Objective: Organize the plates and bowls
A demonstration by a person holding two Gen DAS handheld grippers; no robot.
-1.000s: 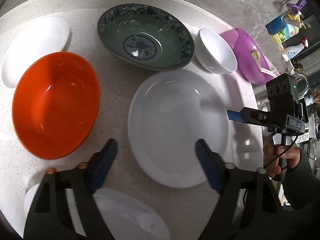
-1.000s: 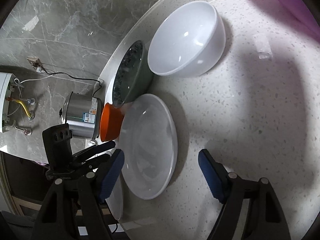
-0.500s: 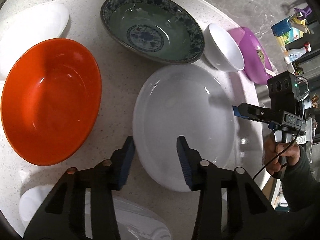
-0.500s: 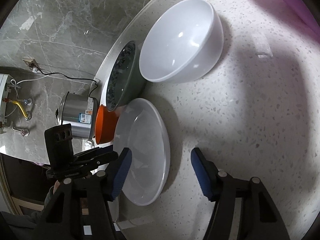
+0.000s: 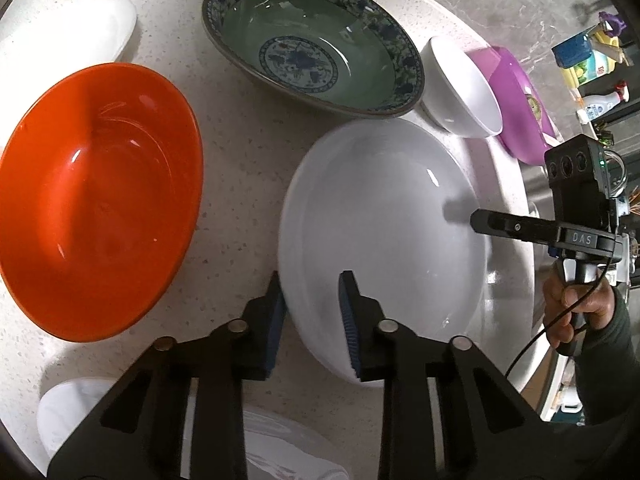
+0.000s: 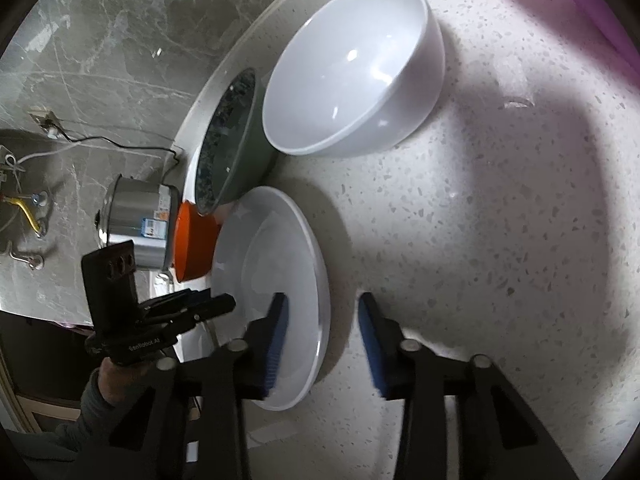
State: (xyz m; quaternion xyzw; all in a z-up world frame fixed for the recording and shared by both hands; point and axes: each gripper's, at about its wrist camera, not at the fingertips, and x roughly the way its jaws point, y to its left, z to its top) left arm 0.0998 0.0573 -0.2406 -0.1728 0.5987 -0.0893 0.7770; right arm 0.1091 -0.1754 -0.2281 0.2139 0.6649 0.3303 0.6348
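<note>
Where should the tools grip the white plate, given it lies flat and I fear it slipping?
Grip the white plate by its thin raised rim, on opposite sides. The left tool straddles the near edge and the right tool the far one, both closing; the shallow centre offers nothing to pinch.

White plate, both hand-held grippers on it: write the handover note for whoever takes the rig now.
Left hand-held gripper: jaws closing over the near rim of the white plate, not yet clamped.
Right hand-held gripper: jaws closing over the opposite rim, a gap still showing on the outer side.
The plate still lies on the table, between the orange bowl, the green patterned bowl and the small white bowl.
Done: nothing stacked yet.
Left: finish the grip, lift, sort plates and bowls.
</note>
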